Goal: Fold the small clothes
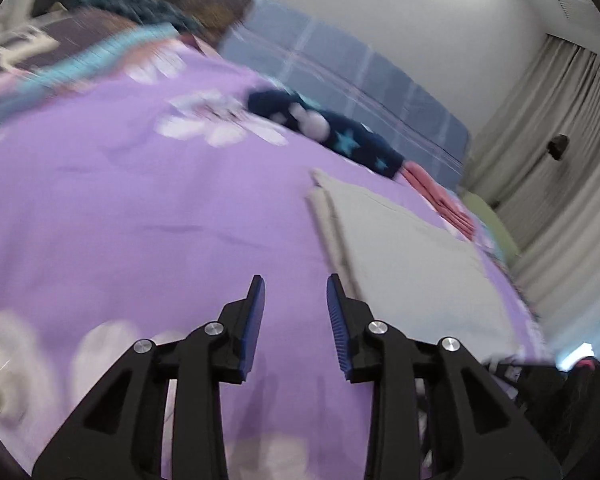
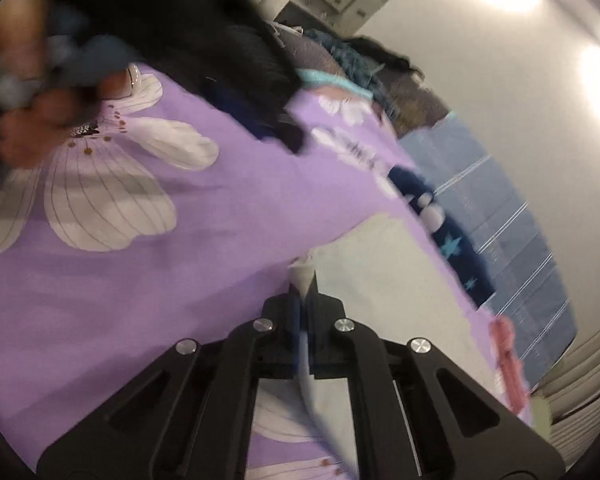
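A pale grey-white garment [image 1: 412, 256] lies flat on the purple flowered bedspread [image 1: 140, 208], to the right of my left gripper [image 1: 296, 284]. The left gripper is open and empty, its right fingertip close to the garment's folded left edge. In the right wrist view my right gripper [image 2: 303, 276] is shut on a corner of the same pale garment [image 2: 380, 272], which spreads out to the right. A dark blue garment with teal stars [image 1: 340, 136] lies beyond it and also shows in the right wrist view [image 2: 456, 240].
A folded pink cloth [image 1: 440, 196] lies by the blue plaid pillow [image 1: 360, 92]. A heap of dark and teal clothes [image 1: 140, 8] sits at the bed's far end. A person's hand and the other gripper's dark body [image 2: 60, 92] are at upper left. Curtains [image 1: 560, 160] hang to the right.
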Motion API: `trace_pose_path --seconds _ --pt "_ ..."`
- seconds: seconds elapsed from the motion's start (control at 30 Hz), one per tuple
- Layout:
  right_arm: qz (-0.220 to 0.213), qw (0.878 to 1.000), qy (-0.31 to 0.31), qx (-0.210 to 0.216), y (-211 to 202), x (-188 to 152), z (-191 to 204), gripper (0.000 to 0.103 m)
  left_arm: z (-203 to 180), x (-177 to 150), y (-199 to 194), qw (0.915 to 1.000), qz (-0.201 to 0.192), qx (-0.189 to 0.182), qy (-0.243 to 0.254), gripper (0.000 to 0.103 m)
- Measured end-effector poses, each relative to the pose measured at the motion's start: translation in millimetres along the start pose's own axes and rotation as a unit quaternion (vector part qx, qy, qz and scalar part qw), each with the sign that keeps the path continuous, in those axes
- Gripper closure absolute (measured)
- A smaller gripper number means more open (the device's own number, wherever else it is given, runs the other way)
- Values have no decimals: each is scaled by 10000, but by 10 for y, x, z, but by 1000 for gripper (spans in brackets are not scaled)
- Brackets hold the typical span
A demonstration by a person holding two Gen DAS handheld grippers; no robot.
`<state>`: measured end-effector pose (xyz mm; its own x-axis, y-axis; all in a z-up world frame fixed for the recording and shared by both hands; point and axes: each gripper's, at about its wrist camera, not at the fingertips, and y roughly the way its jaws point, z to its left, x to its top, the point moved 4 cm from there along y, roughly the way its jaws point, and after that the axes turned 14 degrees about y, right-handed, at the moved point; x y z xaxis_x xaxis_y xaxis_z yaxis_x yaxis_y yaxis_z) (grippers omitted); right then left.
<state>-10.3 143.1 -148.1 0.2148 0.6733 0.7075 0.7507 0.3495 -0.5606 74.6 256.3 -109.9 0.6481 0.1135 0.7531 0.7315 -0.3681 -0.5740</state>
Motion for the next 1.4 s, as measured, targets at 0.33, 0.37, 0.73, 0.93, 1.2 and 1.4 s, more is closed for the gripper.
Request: trace_pose_path --seconds 0.33,0.37,0.73,0.93,1.2,1.4 --pt "7 9999 99 37 -23 58 -36 101 -57 510 1253 9923 683 -960 -383 54" --pt "-34 9998 168 32 -60 84 -69 101 -20 581 1318 9923 677 -883 -545 102" --pt "234 9995 84 187 64 -121 55 100 308 543 1319 9942 329 -396 -944 103" --pt "392 9975 377 459 117 -115 -60 100 133 595 1139 9919 398 -974 -708 43" --pt "394 9977 363 415 117 -122 -34 99 -108 558 1330 9915 591 -1111 -343 39" --pt "406 9978 350 378 116 -125 0 99 -129 620 1445 9943 613 -859 -181 59"
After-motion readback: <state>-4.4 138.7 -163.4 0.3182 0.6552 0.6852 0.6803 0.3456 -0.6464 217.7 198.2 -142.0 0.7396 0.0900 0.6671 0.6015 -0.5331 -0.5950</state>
